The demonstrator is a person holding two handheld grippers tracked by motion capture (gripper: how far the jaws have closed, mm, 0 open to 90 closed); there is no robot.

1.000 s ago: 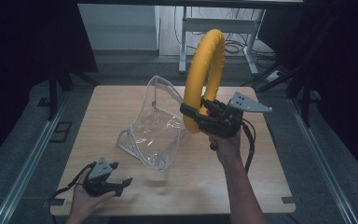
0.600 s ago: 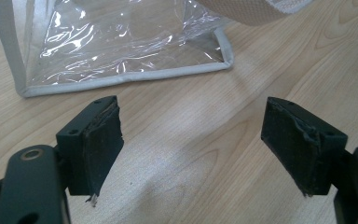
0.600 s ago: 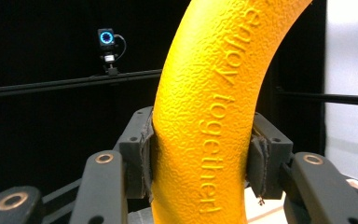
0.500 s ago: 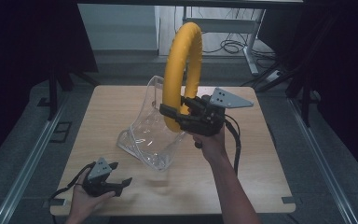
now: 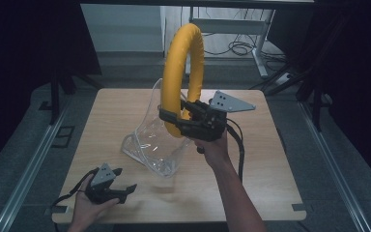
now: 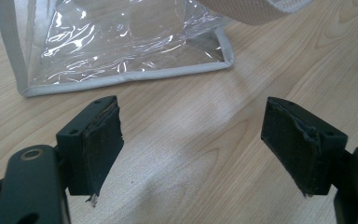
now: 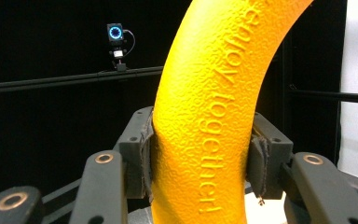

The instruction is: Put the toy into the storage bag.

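Observation:
A big yellow foam ring stands upright in the air above the table's middle, with my right gripper shut on its lower part. In the right gripper view both pads squeeze the yellow ring, which bears raised lettering. Just below and left of it a clear plastic bag with grey edging stands open on the wooden table. My left gripper rests low at the front left corner, open and holding nothing; the left gripper view shows its left pad in front of the bag.
Dark curtains and metal frame rails surround the table. A small camera with a blue ring light sits on a black bar. Cables and a white table frame lie on the floor behind.
My right gripper has carried the yellow ring leftwards, from right of the bag to above its opening. The left gripper has stayed put.

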